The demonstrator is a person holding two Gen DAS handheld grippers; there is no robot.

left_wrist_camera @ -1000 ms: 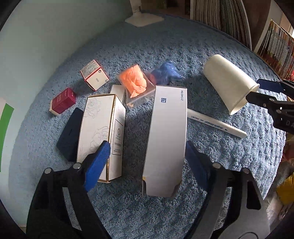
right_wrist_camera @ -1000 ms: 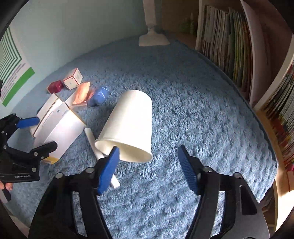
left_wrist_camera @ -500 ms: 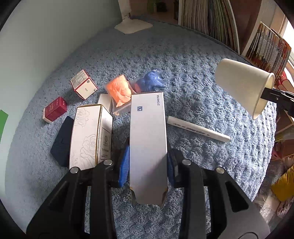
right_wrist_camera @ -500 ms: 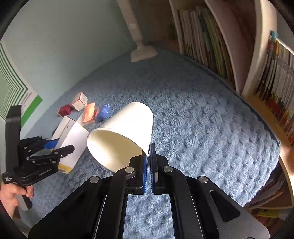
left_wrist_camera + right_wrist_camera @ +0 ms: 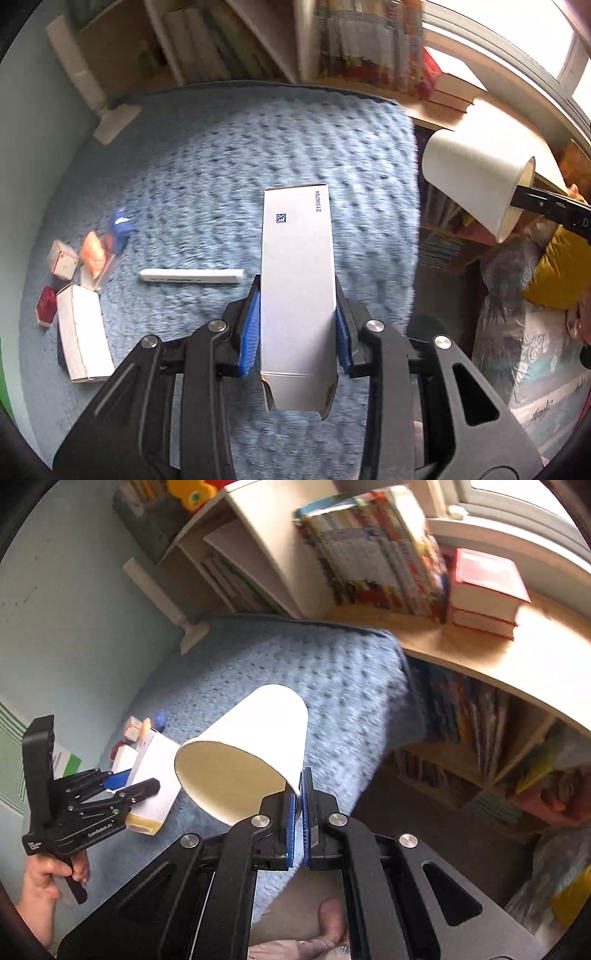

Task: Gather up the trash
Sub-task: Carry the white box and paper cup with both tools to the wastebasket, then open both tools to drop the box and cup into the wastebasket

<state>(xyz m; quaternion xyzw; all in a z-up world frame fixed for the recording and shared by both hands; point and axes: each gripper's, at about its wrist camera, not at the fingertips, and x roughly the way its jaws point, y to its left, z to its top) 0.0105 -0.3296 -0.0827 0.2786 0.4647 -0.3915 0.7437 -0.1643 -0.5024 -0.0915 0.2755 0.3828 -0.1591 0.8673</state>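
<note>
Above the blue rug (image 5: pixel 229 155), a white carton (image 5: pixel 297 280) is being clamped between the left gripper (image 5: pixel 297 325) pads while a paper cup's (image 5: pixel 247 753) rim is being pinched by the closed right gripper (image 5: pixel 299 812).

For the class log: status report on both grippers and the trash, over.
Left gripper shut on white carton, lifted. Right gripper pinching paper cup by its rim. Small boxes and white tube on blue rug. Nothing blocking.

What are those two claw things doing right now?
Left gripper: shut on the long white box.
Right gripper: shut on the paper cup rim.
</note>
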